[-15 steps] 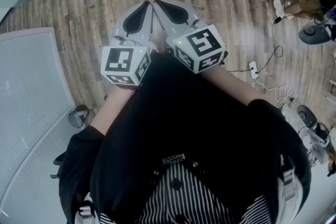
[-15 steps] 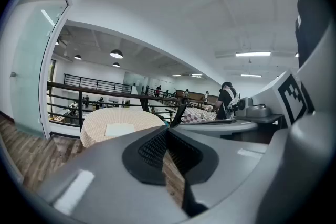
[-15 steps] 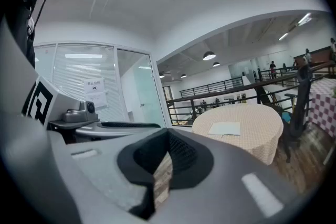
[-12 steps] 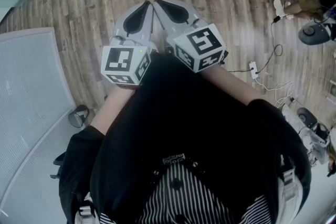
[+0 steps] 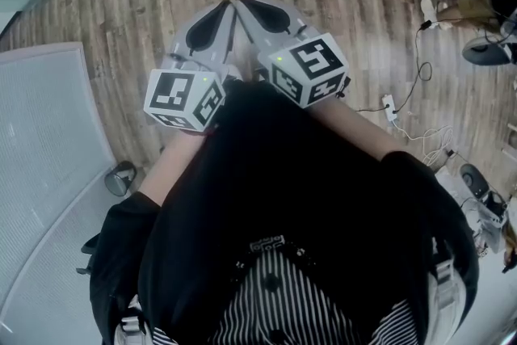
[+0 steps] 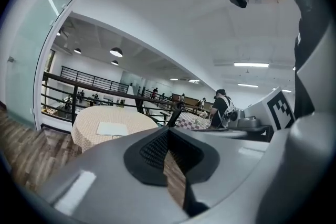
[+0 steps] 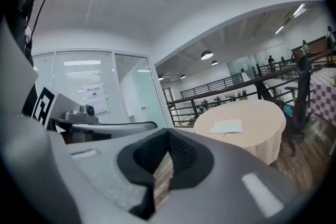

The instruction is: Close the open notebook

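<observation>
While my left gripper (image 5: 229,8) and right gripper (image 5: 242,6) stay pressed shut on nothing, the left's marker cube (image 5: 184,99) has slid slightly outward.

Tips still meet, so I judge this mere settling: the closing hasn't begun and I'm nowhere near contact. Both gripper views show the notebook (image 7: 227,126) lying flat on the round table (image 7: 260,113), well ahead of the jaws, left of my left nose and right of my right one; the head view catches only the table's near edge beyond the tips, no notebook.
</observation>
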### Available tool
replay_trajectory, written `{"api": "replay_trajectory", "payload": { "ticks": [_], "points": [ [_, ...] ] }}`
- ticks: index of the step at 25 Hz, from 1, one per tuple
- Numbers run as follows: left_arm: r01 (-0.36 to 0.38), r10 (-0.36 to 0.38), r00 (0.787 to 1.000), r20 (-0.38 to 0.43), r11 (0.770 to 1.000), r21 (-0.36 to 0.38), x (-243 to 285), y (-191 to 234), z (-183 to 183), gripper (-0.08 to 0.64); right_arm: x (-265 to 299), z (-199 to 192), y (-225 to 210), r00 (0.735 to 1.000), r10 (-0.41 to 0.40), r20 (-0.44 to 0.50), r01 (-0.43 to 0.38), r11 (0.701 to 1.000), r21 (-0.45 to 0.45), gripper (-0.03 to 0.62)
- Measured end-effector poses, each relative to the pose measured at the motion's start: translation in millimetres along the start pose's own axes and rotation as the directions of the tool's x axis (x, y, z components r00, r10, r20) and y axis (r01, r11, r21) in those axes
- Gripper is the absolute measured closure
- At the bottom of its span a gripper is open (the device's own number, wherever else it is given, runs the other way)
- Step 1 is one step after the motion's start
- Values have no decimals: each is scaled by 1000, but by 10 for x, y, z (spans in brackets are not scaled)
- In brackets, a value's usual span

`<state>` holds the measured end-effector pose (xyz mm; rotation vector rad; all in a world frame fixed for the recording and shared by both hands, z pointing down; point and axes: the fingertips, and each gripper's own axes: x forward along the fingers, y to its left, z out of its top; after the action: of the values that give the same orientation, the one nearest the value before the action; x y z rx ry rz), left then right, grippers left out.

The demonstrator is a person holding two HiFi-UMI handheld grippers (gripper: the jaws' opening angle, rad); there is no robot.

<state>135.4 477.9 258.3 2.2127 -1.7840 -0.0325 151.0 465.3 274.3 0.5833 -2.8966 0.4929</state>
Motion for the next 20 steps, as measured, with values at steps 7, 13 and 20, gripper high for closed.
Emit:
{"api": "replay_trajectory", "payload": {
  "ticks": [7,13,20],
  "points": [
    [-3,6,999,-40,998,63,174,-151,-44,557,-88,43,-203,1000,-5,12,5,1000,12,591],
    [-25,27,999,-46,998,63,280,-234,-48,557,-185,85,-303,1000,8,23,-8,1000,19,591],
    [-130,126,991,51,988,87,277,-190,125,561,-275,108,-360,998,43,36,-43,999,11,591]
  ]
}}
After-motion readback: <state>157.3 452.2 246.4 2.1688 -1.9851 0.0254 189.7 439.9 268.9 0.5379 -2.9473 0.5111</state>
